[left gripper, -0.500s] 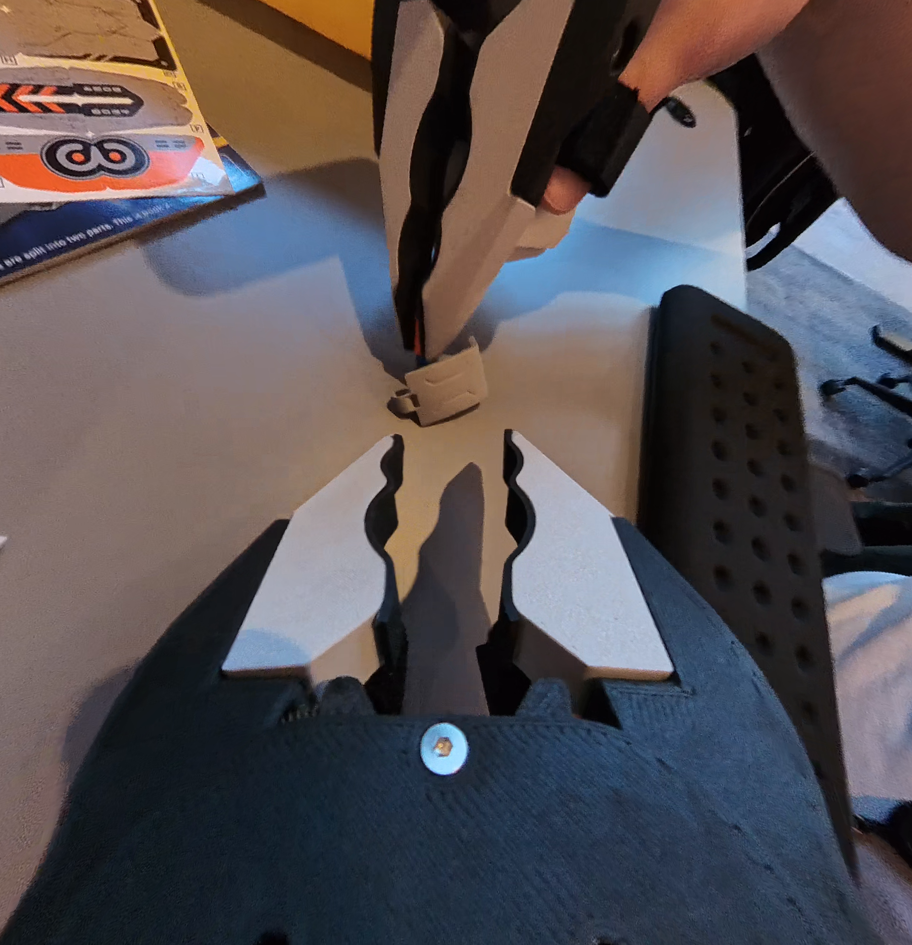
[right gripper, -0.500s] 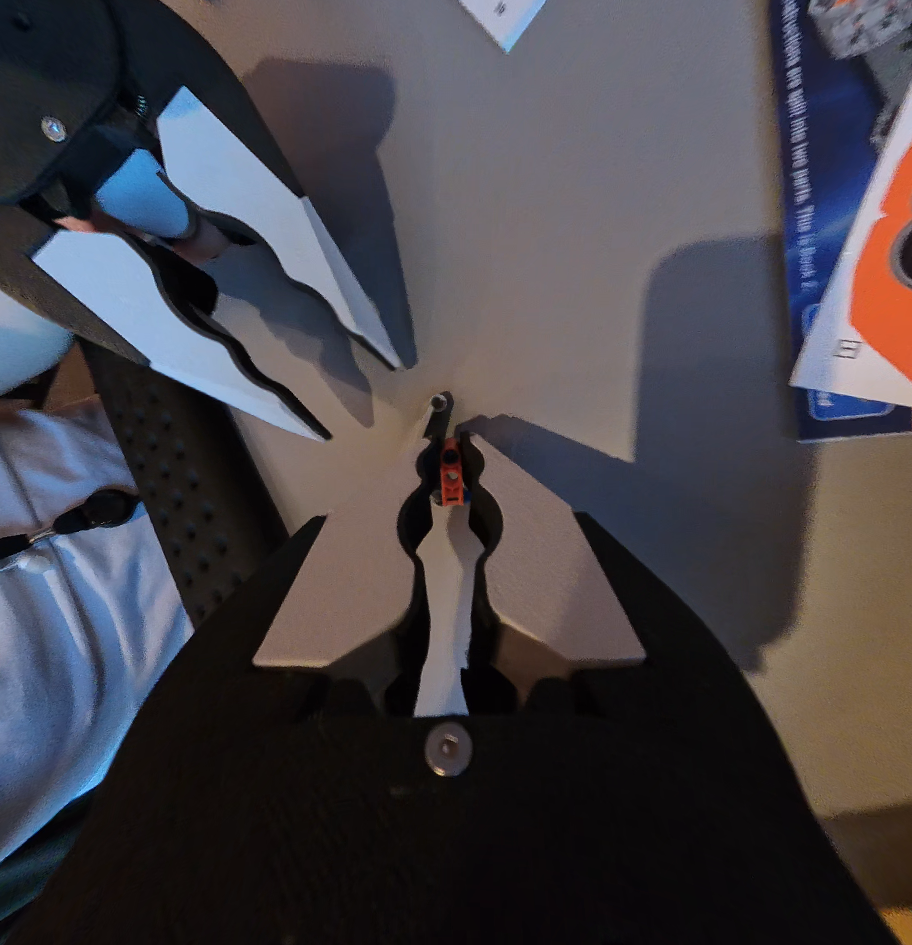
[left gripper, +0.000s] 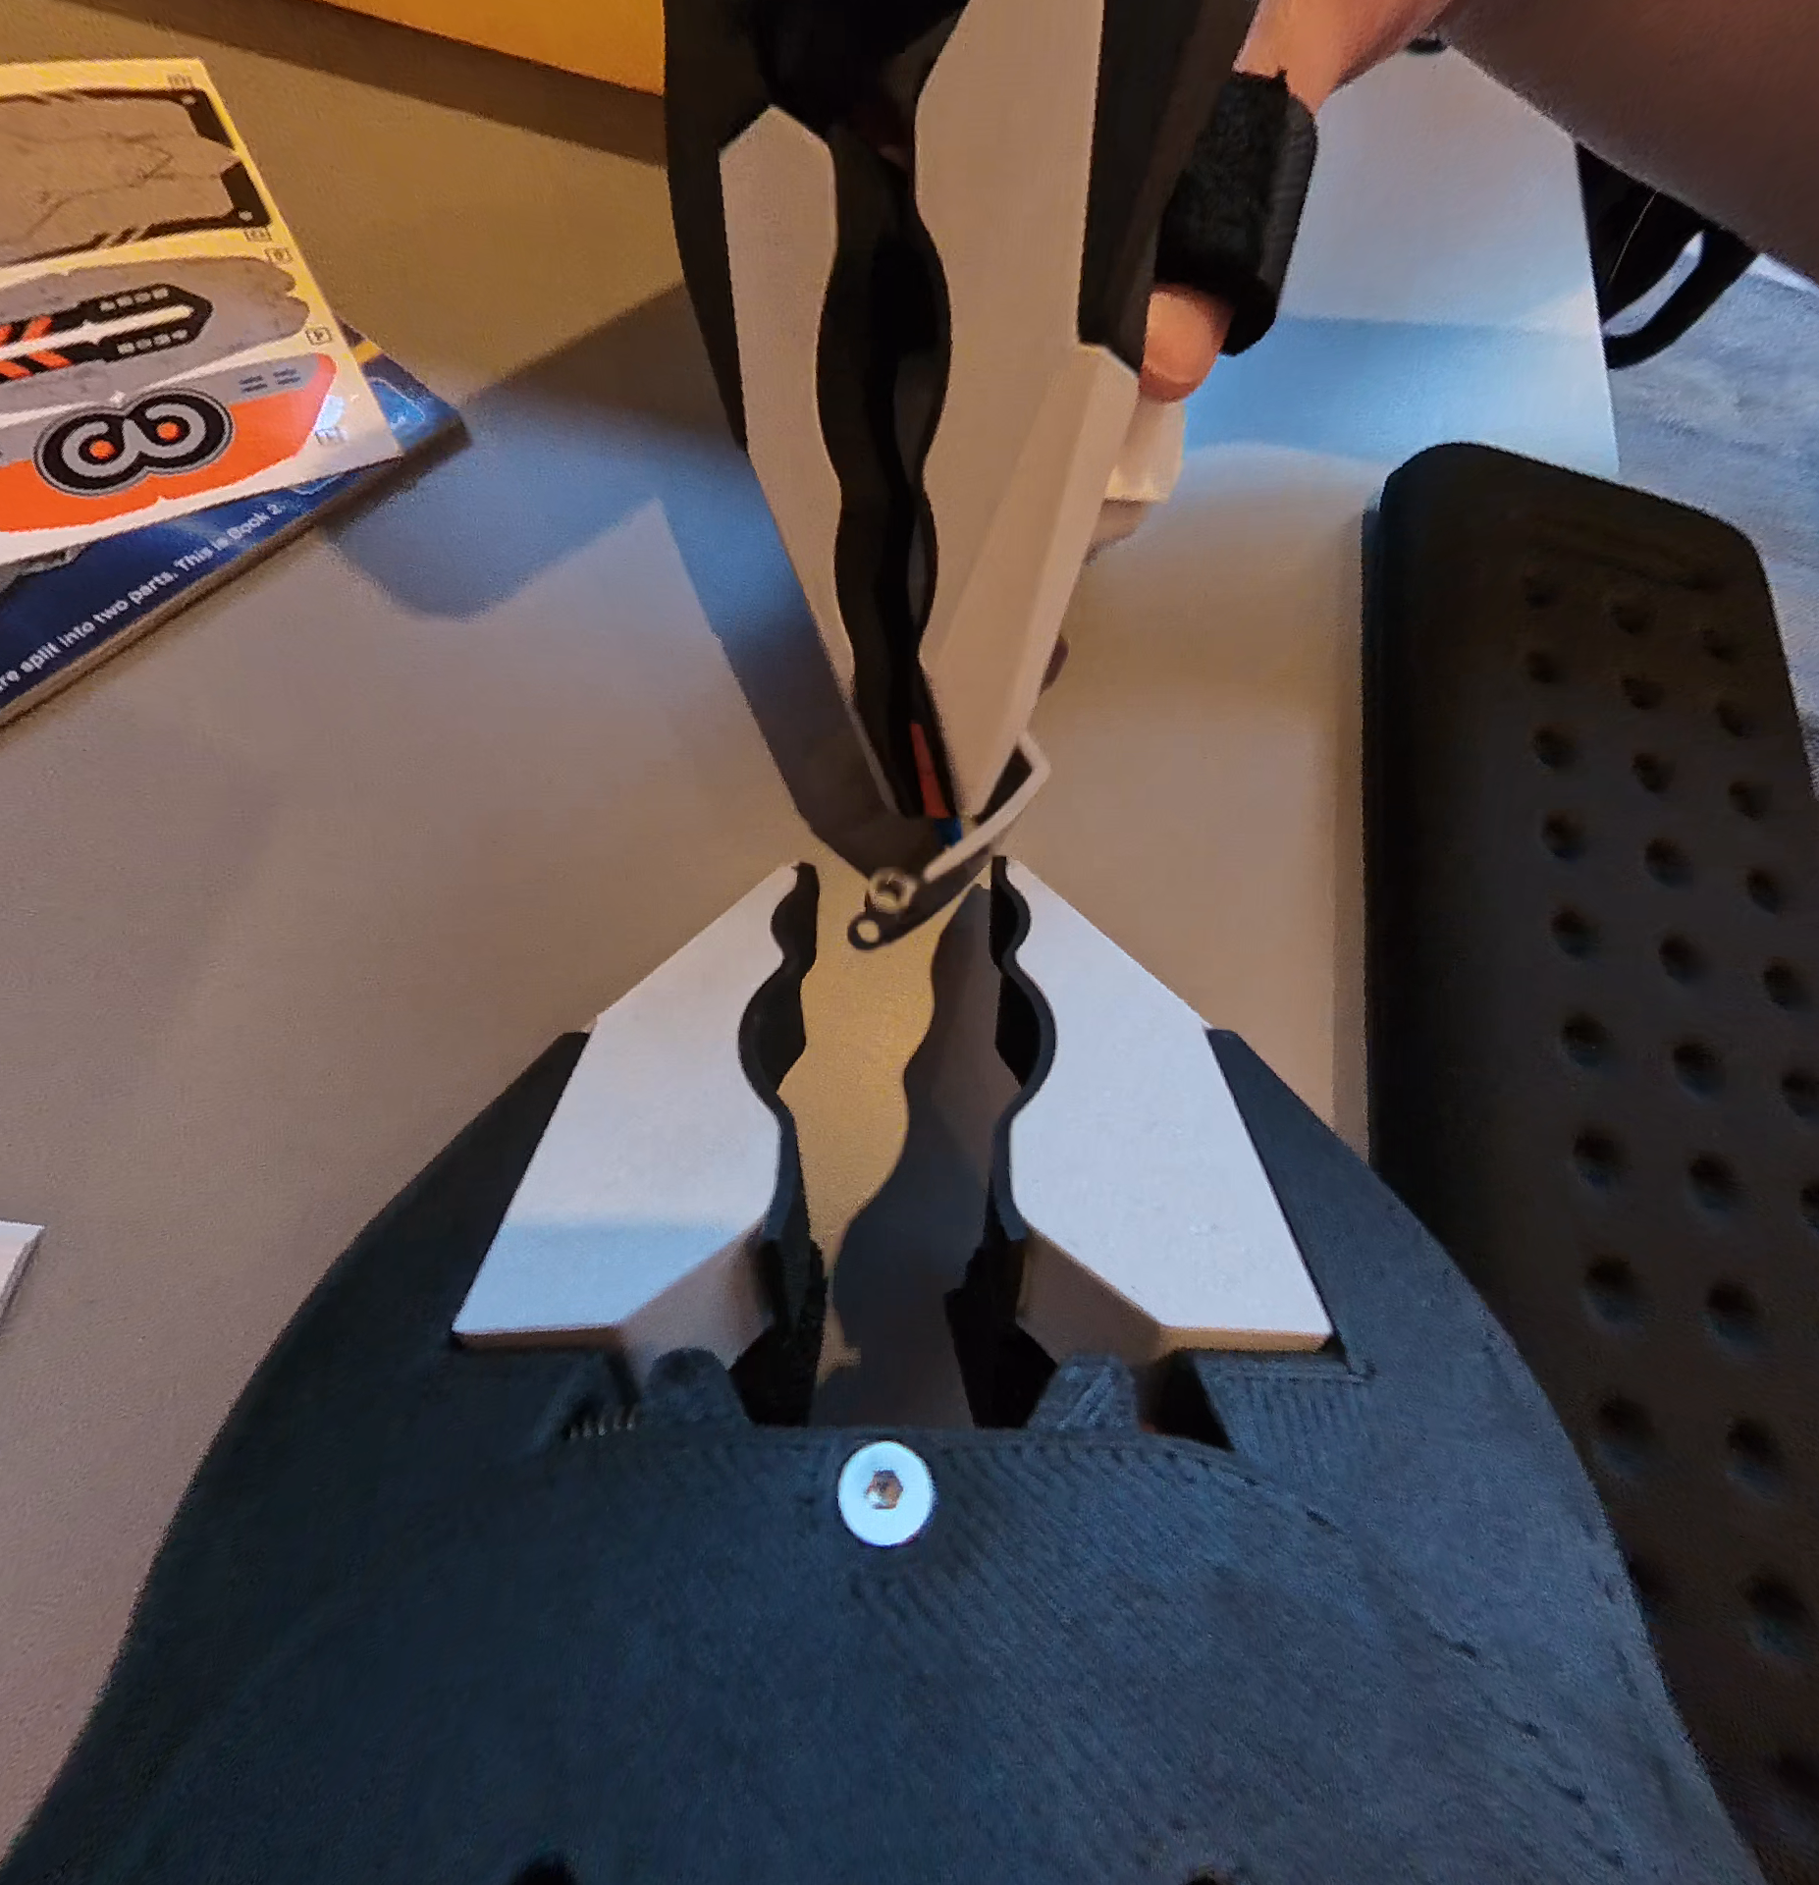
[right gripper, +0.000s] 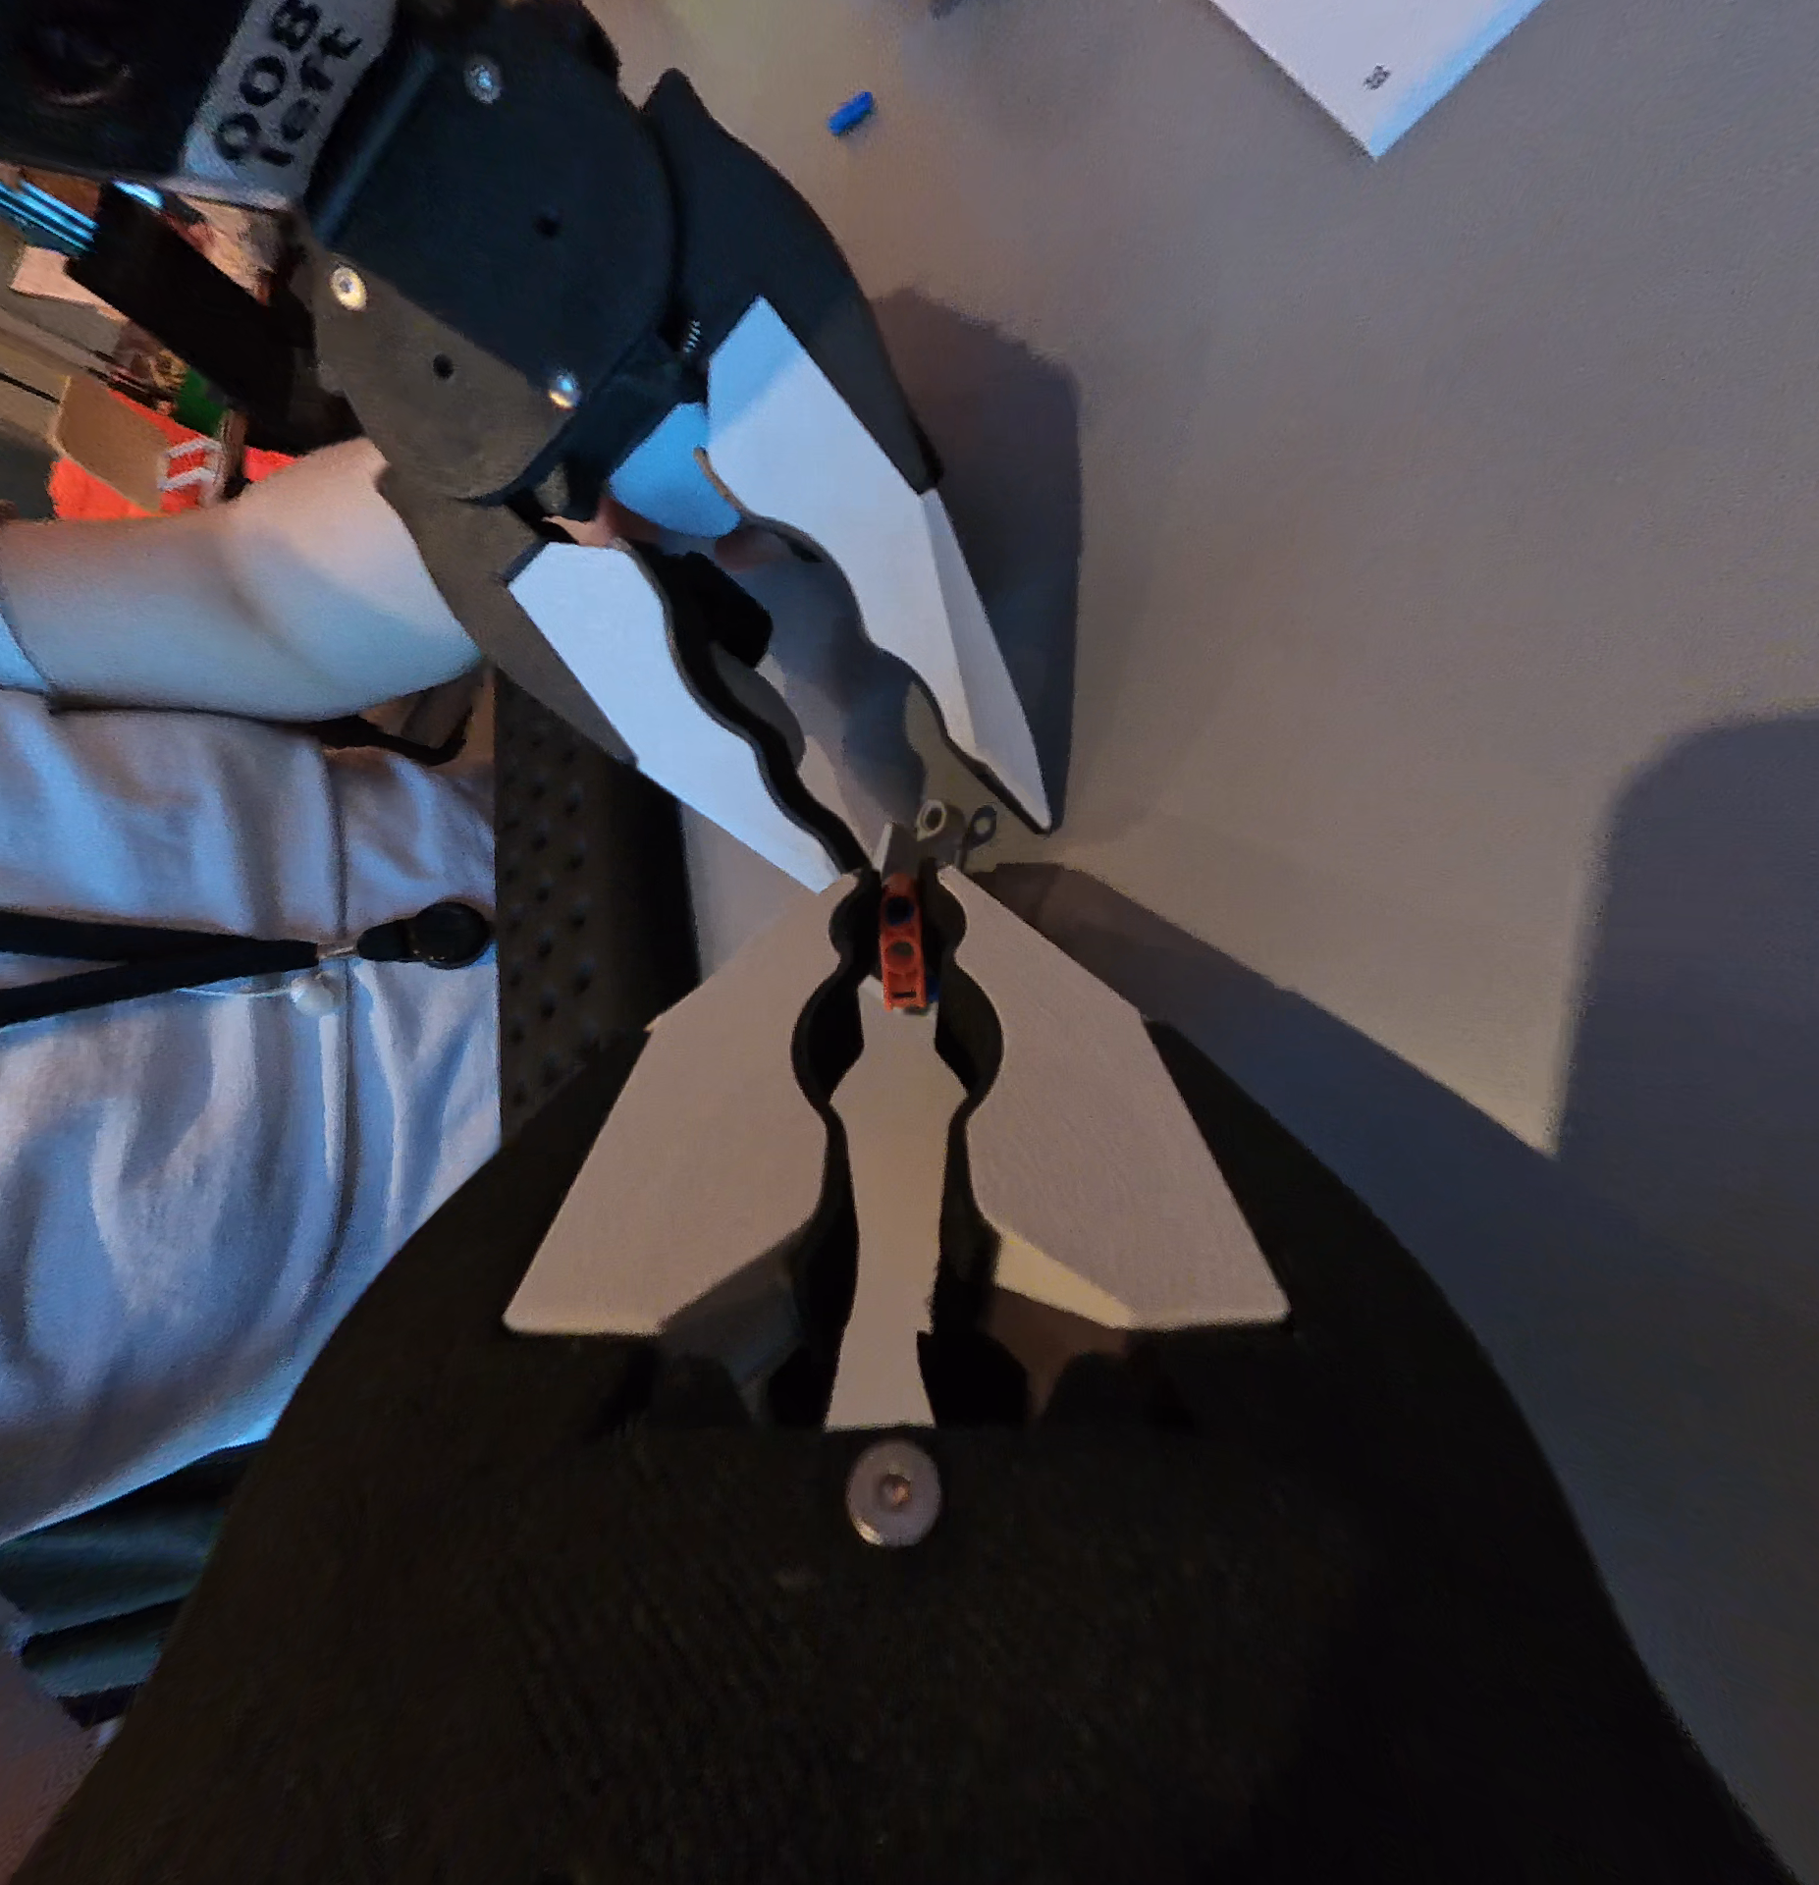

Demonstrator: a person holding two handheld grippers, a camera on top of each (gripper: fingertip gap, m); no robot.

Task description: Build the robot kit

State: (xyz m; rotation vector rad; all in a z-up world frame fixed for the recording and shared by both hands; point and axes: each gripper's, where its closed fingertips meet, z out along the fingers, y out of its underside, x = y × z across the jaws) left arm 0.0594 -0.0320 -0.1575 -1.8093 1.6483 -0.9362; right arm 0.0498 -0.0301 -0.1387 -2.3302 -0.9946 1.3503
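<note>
Pinching a small orange brick piece (right gripper: 903,944) at its tips, your right claw (right gripper: 900,898) is clenched on it, pointing down at the grey surface (right gripper: 1394,510). A flat grey piece (left gripper: 971,836) with a small ring end hangs off the orange one, just past those tips. Your left claw (left gripper: 903,882) is released, its two fingers spread wide, with the grey piece right between its tips. Far to the left of your left claw lies a sticker sheet (left gripper: 120,337) on a blue booklet (left gripper: 222,551).
</note>
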